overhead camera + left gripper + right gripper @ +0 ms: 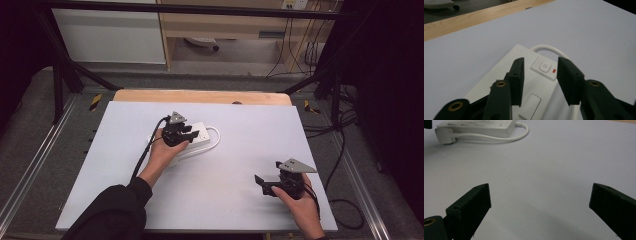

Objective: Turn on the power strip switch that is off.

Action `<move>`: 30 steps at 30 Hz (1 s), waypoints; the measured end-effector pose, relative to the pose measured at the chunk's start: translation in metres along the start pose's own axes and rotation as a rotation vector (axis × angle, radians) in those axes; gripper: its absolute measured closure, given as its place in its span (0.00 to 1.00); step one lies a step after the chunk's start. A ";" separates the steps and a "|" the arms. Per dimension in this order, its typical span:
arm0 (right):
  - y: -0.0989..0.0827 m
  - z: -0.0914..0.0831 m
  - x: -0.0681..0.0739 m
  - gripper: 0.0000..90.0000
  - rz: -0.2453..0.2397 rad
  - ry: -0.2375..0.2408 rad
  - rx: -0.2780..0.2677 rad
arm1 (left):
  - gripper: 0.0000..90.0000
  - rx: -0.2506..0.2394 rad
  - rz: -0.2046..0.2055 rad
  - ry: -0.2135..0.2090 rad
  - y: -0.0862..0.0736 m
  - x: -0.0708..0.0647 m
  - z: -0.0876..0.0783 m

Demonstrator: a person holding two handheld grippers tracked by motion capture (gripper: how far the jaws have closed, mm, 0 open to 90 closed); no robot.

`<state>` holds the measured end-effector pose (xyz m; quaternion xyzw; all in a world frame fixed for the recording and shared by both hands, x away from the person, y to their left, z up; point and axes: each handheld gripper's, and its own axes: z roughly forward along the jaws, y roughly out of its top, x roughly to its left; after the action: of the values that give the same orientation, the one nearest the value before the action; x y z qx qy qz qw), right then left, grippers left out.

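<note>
A white power strip lies on the white board, its cable looped at its right end. My left gripper hovers just over the strip, jaws open with nothing between them. In the left gripper view the gripper frames the strip's power button and a small red light. My right gripper is near the board's front right, well away from the strip, jaws wide open and empty. In the right gripper view the strip, its plug and cable lie far off.
The white board rests on a wooden table whose edge shows at the back. Black frame bars stand at both sides, and loose cables trail on the floor at the right.
</note>
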<state>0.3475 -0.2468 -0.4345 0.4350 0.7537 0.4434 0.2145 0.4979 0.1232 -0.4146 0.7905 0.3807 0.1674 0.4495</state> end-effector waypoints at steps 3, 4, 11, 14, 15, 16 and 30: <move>0.000 0.000 0.000 0.05 -0.001 0.000 -0.001 | 0.54 -0.008 -0.001 -0.008 0.001 -0.001 -0.001; 0.000 0.000 0.000 0.05 -0.001 -0.001 -0.002 | 0.52 -0.008 -0.001 -0.008 0.001 -0.001 -0.001; 0.000 0.000 0.000 0.05 -0.001 -0.001 -0.001 | 0.31 -0.033 -0.026 -0.029 0.003 -0.002 -0.003; 0.000 0.000 0.000 0.05 -0.001 -0.001 0.000 | 0.25 -0.041 -0.029 -0.046 0.004 -0.004 -0.004; 0.000 0.000 0.000 0.05 -0.001 0.000 -0.001 | 0.22 -0.041 -0.031 -0.055 0.004 -0.004 -0.005; 0.000 0.000 0.000 0.05 -0.002 0.000 0.000 | 0.20 -0.041 -0.035 -0.060 0.004 -0.004 -0.005; 0.000 0.000 0.000 0.05 -0.002 0.000 -0.001 | 0.10 -0.103 -0.028 -0.053 0.010 -0.004 -0.017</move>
<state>0.3478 -0.2463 -0.4346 0.4341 0.7540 0.4437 0.2150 0.4896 0.1271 -0.3963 0.7652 0.3705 0.1596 0.5018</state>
